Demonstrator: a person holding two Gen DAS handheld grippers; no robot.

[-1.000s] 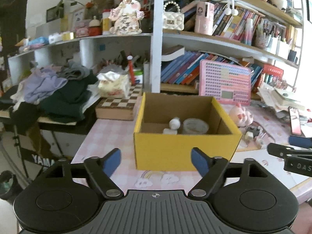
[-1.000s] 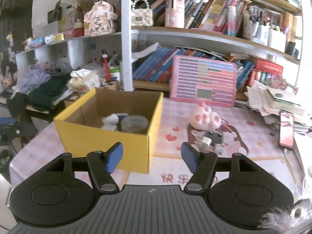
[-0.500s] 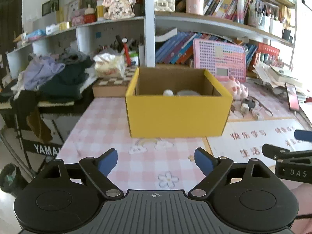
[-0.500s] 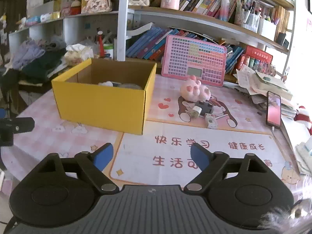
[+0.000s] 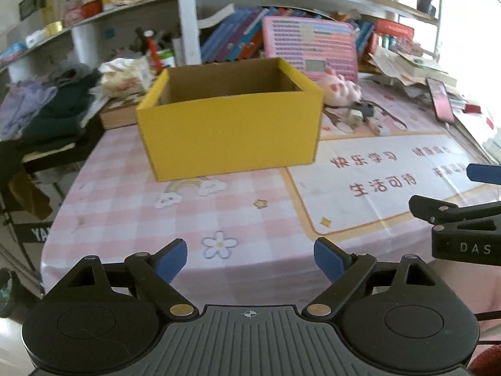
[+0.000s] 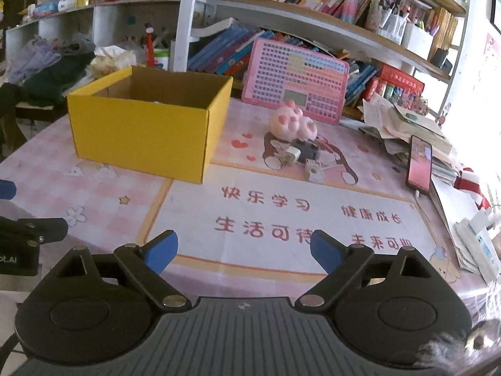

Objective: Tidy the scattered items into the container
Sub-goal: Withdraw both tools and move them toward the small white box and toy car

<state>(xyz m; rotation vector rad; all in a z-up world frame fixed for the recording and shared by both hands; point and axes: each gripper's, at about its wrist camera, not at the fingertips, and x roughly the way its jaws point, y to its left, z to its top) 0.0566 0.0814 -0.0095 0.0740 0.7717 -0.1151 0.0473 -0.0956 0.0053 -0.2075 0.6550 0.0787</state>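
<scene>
A yellow cardboard box [image 5: 231, 131] [image 6: 141, 138] stands open-topped on the pink checked tablecloth; its inside is hidden from this low angle. To its right lie a pink paw plush [image 6: 292, 122] [image 5: 339, 89], a small black item with a white plug [image 6: 300, 152] and a white cube [image 6: 314, 170]. My left gripper [image 5: 250, 258] is open and empty, hovering low over the cloth short of the box. My right gripper [image 6: 243, 250] has its jaws opening with nothing between them, above the printed mat [image 6: 281, 219], well short of the small items.
A phone [image 6: 419, 163] lies by paper stacks at the right edge. A pink keyboard toy [image 6: 294, 81] leans against the bookshelf behind. Clothes [image 5: 47, 109] pile up at the far left. A power strip [image 6: 479, 244] sits at the right.
Both grippers have drawn back from the box and sunk toward the table. The box's contents have dropped out of sight. Both pairs of jaws stand wider, the right one markedly.
</scene>
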